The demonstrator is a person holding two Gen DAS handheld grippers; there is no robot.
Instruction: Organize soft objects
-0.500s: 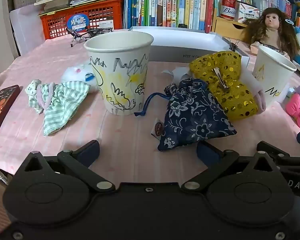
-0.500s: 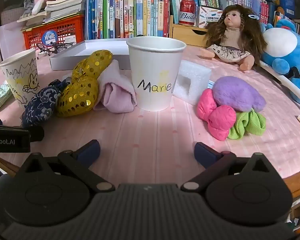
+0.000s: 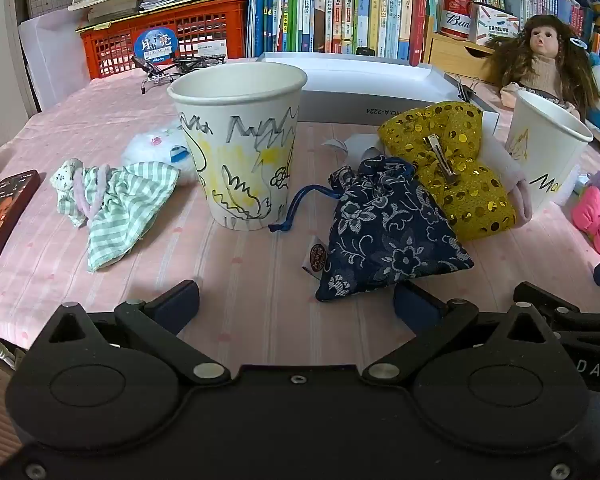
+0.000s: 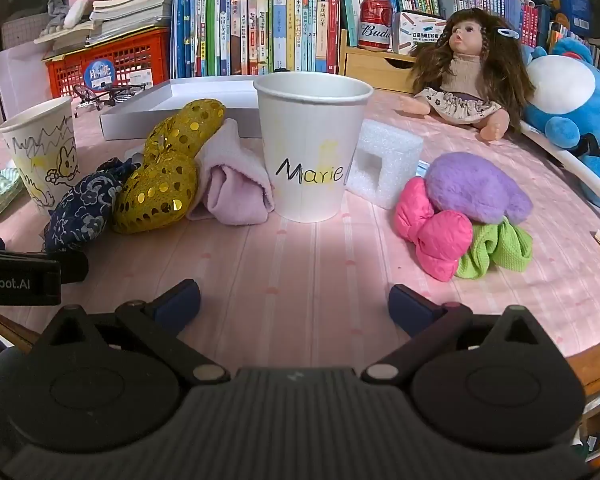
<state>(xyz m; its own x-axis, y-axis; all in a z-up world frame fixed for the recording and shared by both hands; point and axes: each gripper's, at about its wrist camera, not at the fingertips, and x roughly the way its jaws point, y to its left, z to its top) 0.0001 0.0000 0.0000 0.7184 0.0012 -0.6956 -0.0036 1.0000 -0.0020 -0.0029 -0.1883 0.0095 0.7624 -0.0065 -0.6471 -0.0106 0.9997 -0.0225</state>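
My left gripper [image 3: 296,304] is open and empty above the pink cloth, short of a scribbled paper cup [image 3: 240,148]. A navy floral pouch [image 3: 388,236] lies just ahead of its right finger, a gold sequin bow [image 3: 452,164] behind that, a green striped cloth [image 3: 116,204] and a white fluffy toy [image 3: 152,150] to the left. My right gripper [image 4: 294,306] is open and empty before the "Marie" cup [image 4: 312,148]. Left of that cup lie a pink cloth [image 4: 232,184], the gold bow [image 4: 168,172] and the pouch [image 4: 84,208]. Right of it sit a pink bow [image 4: 432,236], a purple plush [image 4: 476,188] and a green scrunchie [image 4: 496,252].
A white foam block [image 4: 384,160] stands behind the Marie cup, a flat white box [image 4: 180,100] further back. A doll [image 4: 468,72] and a blue plush [image 4: 572,96] sit at the right. A phone [image 3: 0,216] lies at the left table edge. Books and a red crate [image 3: 168,44] line the back.
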